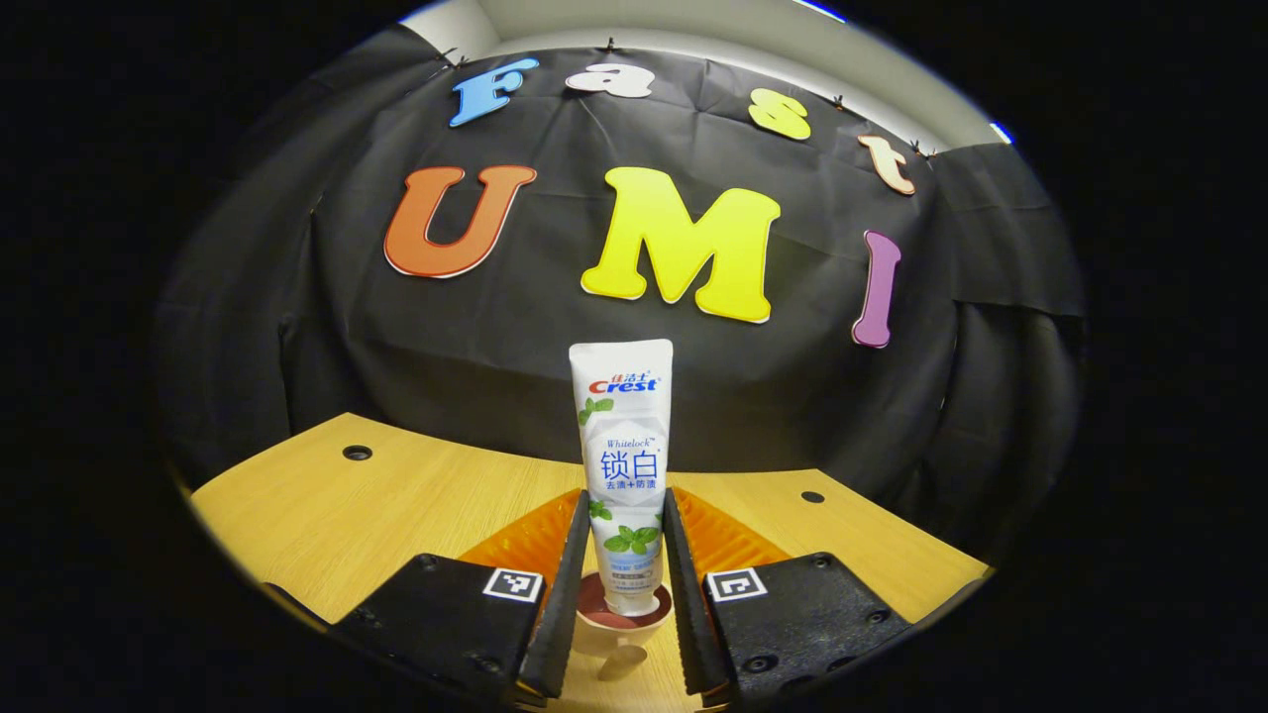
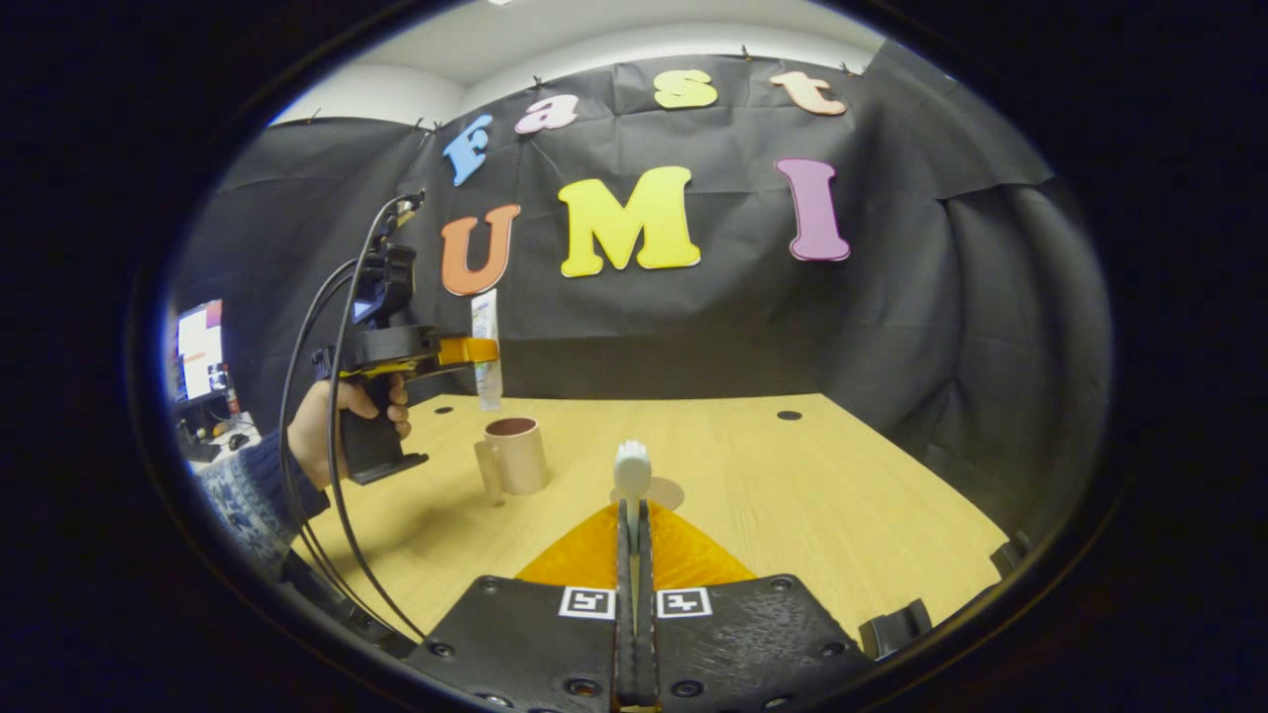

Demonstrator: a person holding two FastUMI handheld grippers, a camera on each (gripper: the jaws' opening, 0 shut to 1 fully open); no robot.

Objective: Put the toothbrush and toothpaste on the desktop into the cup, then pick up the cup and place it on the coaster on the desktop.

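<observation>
Toothpaste (image 1: 623, 465) is standing upright between the fingers of the left hand-held gripper (image 1: 622, 569), both fingers pressing on its sides, cap end pointing down and crimped end up. Seen from the left gripper view, the cup (image 1: 622, 619) is sitting directly beneath the tube on the counter (image 1: 327, 505), so the tube's long axis is lining up with the cup's open mouth. In the right gripper view the tube is hanging above the cup, clear of the rim (a short drop, I judge). The right hand-held gripper (image 2: 634, 515) is clamping the toothbrush (image 2: 632, 470) with its fingers nearly closed, the brush pointing forward and its head lying well to the side of the cup. A round pale disc just behind the brush head may be the coaster (image 2: 666, 492). The left gripper is nearer the cup.
</observation>
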